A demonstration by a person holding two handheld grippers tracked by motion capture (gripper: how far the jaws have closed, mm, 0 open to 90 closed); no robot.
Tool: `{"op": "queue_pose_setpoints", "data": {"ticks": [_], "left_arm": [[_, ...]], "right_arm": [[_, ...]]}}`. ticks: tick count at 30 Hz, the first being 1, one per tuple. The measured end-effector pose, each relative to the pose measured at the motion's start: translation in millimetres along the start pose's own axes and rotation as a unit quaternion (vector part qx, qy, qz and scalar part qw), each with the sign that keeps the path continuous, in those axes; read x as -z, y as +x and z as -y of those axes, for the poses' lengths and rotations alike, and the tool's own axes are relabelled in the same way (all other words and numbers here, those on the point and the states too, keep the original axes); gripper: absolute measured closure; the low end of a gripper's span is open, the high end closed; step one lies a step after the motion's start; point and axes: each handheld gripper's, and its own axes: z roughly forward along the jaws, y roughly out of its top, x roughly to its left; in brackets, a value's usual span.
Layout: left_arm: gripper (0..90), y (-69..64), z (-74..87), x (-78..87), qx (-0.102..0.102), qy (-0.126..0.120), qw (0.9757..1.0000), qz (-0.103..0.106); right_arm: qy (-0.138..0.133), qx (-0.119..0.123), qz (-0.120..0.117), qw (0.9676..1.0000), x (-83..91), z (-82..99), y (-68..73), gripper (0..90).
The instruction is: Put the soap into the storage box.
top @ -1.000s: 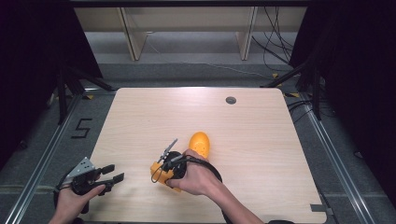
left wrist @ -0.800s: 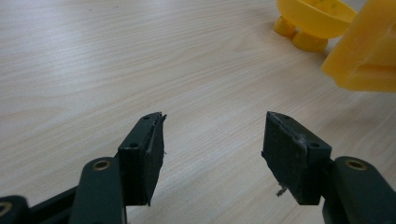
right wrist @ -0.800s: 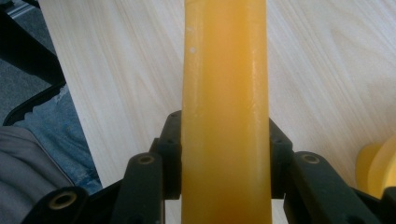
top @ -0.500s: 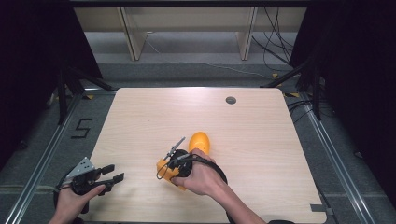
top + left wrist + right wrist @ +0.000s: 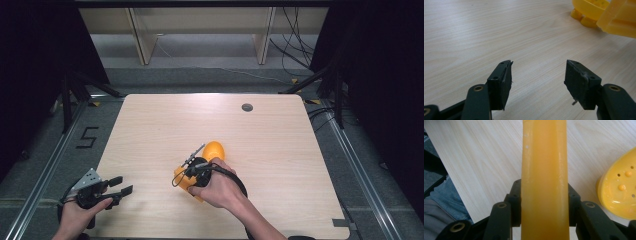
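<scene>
My right gripper (image 5: pixel 544 203) is shut on a long orange-yellow block (image 5: pixel 544 165), which stands up between the jaws. In the high view that block (image 5: pixel 180 180) is held just above the table's middle front, in the right gripper (image 5: pixel 189 175). A rounded yellow dish (image 5: pixel 215 149) with small holes and bumps (image 5: pixel 621 187) lies close beside it on the far right. My left gripper (image 5: pixel 537 77) stands open with nothing between its pads, low over the wood at the front left corner (image 5: pixel 120 186). From there the dish (image 5: pixel 587 8) and the block (image 5: pixel 620 18) appear farther off.
The light wooden table (image 5: pixel 280 150) has a round dark cable hole (image 5: pixel 247 107) near its far edge. Metal rails run along both sides on the floor, and a "5" mark (image 5: pixel 86 136) lies on the floor at the left.
The right gripper with the orange block has shifted slightly to the right, closer to the yellow dish. The left gripper has stayed where it was.
</scene>
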Motion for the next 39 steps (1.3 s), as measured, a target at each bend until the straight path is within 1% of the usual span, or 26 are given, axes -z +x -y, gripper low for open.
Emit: {"op": "queue_pose_setpoints", "data": {"ticks": [1,2,4,7,8,9,10,11,13,14,15,16,17,19,20,21,22,23,25,26,27,28,33,36,37,39], "left_arm": [[38.1,0.0,0.0,0.1,0.0,0.0,1.0,-0.001],[38.1,0.0,0.0,0.1,0.0,0.0,1.0,0.0],[38.1,0.0,0.0,0.1,0.0,0.0,1.0,-0.001],[38.1,0.0,0.0,0.0,0.0,0.0,1.0,-0.001],[38.1,0.0,0.0,0.1,0.0,0.0,1.0,-0.001],[38.1,0.1,0.0,0.1,0.0,0.0,1.0,-0.001],[38.1,0.1,0.0,0.1,0.0,0.001,1.0,-0.001],[38.0,0.2,0.0,0.1,0.0,0.001,1.0,-0.001],[38.1,0.0,-0.1,0.3,0.001,0.003,1.0,-0.003],[38.1,0.1,-0.1,0.3,0.001,0.003,1.0,-0.002],[38.0,0.2,-0.1,0.3,0.0,0.003,1.0,-0.002],[38.1,-0.1,0.0,0.3,0.003,0.003,1.0,-0.005],[38.1,0.2,-0.4,0.0,0.0,0.002,1.0,-0.002],[38.1,0.4,-0.8,-0.5,0.0,0.003,1.0,0.0],[38.1,0.1,-1.1,-0.8,0.0,0.004,1.0,0.0],[38.1,-0.9,-1.1,-1.8,0.005,0.001,1.0,0.0],[38.1,-1.3,-1.3,-1.9,0.004,0.002,1.0,0.0],[38.1,-1.1,-1.6,-1.8,-0.001,0.004,1.0,-0.002],[38.1,-0.6,-1.7,-1.9,-0.001,0.006,1.0,-0.005],[38.1,-0.1,-1.7,-1.6,-0.001,0.007,1.0,-0.006],[38.1,0.0,-1.7,-1.5,0.0,0.005,1.0,-0.006],[38.1,0.0,-1.7,-1.4,0.0,0.005,1.0,-0.006],[38.1,-0.5,-2.2,-2.5,-0.001,0.006,1.0,-0.005],[38.1,0.5,-1.7,-3.6,0.003,0.0,1.0,0.005],[38.1,0.7,-1.6,-2.6,0.003,0.003,1.0,-0.002],[38.1,0.5,-1.8,-2.1,0.003,0.001,1.0,-0.001]], "right_arm": [[0.0,0.003,0.0,1.0,0.3,0.2,-0.8,61.5],[0.001,-0.005,0.0,1.0,1.1,0.7,-0.7,61.5],[-0.001,-0.006,0.0,1.0,1.9,1.3,-2.1,61.5],[-0.004,-0.019,0.005,0.9998,4.4,2.3,-4.1,61.6],[-0.004,-0.019,0.005,0.9998,4.4,2.3,-4.1,61.6],[-0.002,-0.023,0.005,0.9997,5.0,2.6,-4.4,61.5],[0.0,-0.035,0.007,0.9994,5.6,3.3,-4.0,61.5],[-0.003,-0.027,0.01,0.9996,6.2,3.5,-6.0,61.6],[-0.002,-0.043,0.008,0.9991,7.2,4.4,-6.1,61.6],[-0.006,-0.034,0.008,0.9994,7.8,4.8,-7.9,61.5],[-0.007,-0.038,0.01,0.9992,8.5,5.1,-8.2,61.6],[-0.005,-0.051,0.008,0.9986,9.6,5.5,-7.6,61.5],[-0.007,-0.045,0.013,0.9989,10.7,5.8,-9.2,61.5],[-0.012,-0.054,0.012,0.9984,13.3,6.5,-10.3,61.6],[-0.014,-0.052,0.014,0.9985,14.8,6.9,-11.9,61.6],[-0.015,-0.058,0.015,0.9981,16.7,7.4,-12.7,61.5],[-0.018,-0.057,0.014,0.9981,17.9,7.8,-14.6,61.5],[-0.018,-0.062,0.014,0.9978,19.2,8.3,-15.6,61.6],[-0.021,-0.069,0.018,0.9972,22.5,9.2,-19.4,61.6],[-0.018,-0.081,0.021,0.9964,24.1,9.7,-20.2,61.6],[-0.021,-0.078,0.023,0.9965,25.4,10.1,-21.8,61.5],[-0.022,-0.084,0.025,0.9959,26.7,10.6,-22.3,61.5],[-0.026,-0.087,0.028,0.9955,30.5,11.9,-27.2,61.6],[-0.027,-0.09,0.028,0.9951,32.3,11.8,-27.6,61.6],[-0.027,-0.092,0.028,0.995,33.0,11.5,-27.6,61.6],[-0.03,-0.094,0.03,0.9947,34.4,10.9,-28.3,61.6]]}}
